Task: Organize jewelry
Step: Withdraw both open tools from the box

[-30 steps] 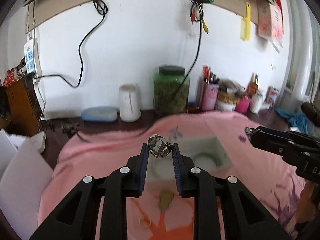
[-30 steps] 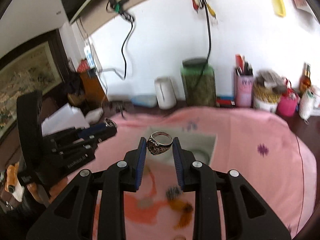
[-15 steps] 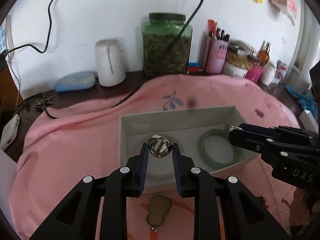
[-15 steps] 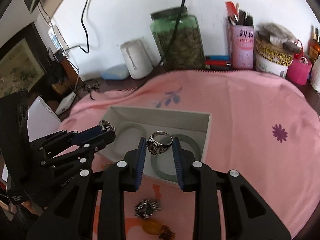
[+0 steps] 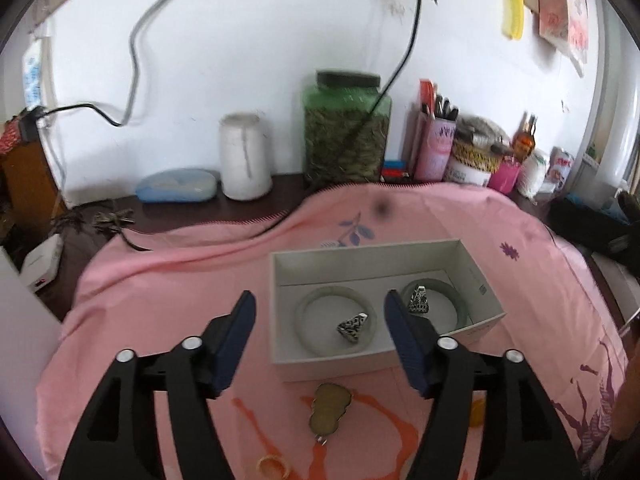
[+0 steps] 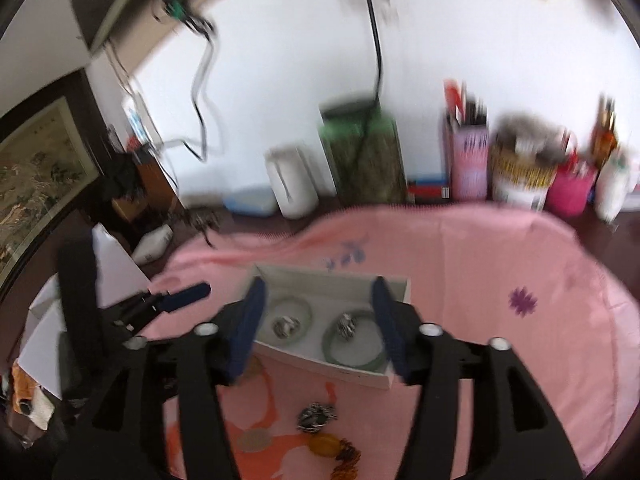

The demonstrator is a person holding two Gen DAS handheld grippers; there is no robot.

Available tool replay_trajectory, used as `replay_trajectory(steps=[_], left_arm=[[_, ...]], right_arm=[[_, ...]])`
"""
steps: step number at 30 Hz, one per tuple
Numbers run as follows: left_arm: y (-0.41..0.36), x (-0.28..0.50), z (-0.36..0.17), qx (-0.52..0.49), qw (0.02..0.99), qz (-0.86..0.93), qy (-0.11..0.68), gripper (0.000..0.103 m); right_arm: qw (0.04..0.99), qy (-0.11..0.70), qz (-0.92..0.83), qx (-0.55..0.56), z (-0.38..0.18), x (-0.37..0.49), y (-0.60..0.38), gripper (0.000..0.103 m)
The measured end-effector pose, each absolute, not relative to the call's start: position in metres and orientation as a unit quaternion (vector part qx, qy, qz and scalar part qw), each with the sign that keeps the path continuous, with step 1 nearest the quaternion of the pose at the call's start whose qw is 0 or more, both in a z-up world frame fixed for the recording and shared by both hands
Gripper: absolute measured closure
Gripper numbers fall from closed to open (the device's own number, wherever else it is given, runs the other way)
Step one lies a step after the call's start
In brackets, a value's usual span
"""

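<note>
Rings lay inside the white box [image 5: 382, 258], one ring [image 5: 353, 327] within the left jade bangle [image 5: 335, 322] and the other ring [image 5: 418, 300] within the right jade bangle [image 5: 434, 307], each resting on the box floor inside its hoop. The two bangles lay flat, side by side in the box. In the right wrist view the same pair showed, blurred, with one ring [image 6: 286, 326] in the left hoop and one [image 6: 348, 326] in the right.

The left gripper [image 5: 320, 312] hung over the near side of the box, its jaws opening, nothing pressed between its blue pads; the box and left bangle merely showed through the gap. The right gripper [image 6: 318, 300] was likewise opening over the box with no ring between its pads.

In front of the box, on the pink cloth [image 5: 180, 280], lay a gourd-shaped pendant [image 5: 330, 408] just beside the near wall, a yellow ring [image 5: 274, 466] further toward the camera, and, in the right wrist view, a dark beaded piece [image 6: 318, 416] and an amber piece [image 6: 326, 444].

Behind the box, beyond the cloth's far edge, stood a green jar [image 5: 346, 132], a white canister [image 5: 244, 156] to its left and a pink pen holder [image 5: 436, 144] to its right.
</note>
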State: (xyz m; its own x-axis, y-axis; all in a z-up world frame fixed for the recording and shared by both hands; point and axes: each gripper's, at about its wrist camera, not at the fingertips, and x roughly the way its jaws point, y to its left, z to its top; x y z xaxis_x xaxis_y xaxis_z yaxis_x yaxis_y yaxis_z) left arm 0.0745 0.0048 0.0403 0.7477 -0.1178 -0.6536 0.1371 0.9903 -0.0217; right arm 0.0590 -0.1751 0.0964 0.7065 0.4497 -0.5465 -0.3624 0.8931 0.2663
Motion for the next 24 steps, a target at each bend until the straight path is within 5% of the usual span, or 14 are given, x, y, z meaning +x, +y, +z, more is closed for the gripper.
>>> replay_trajectory(steps=[3,15,24], left_arm=[[0.018,0.058,0.048,0.010,0.940,-0.053,0.337,0.017],[0.046,0.017,-0.001,0.019,0.922,-0.006,0.387,0.012],[0.024,0.010,-0.013,0.050,0.912,-0.053,0.403,0.009]], right_arm=[[0.936,0.281,0.204,0.052,0.109,0.034,-0.180,0.009],[0.918,0.376,0.128,0.019,0.020,0.015,-0.223,0.007],[0.916,0.360,0.140,0.110,0.032,0.015,-0.258,0.007]])
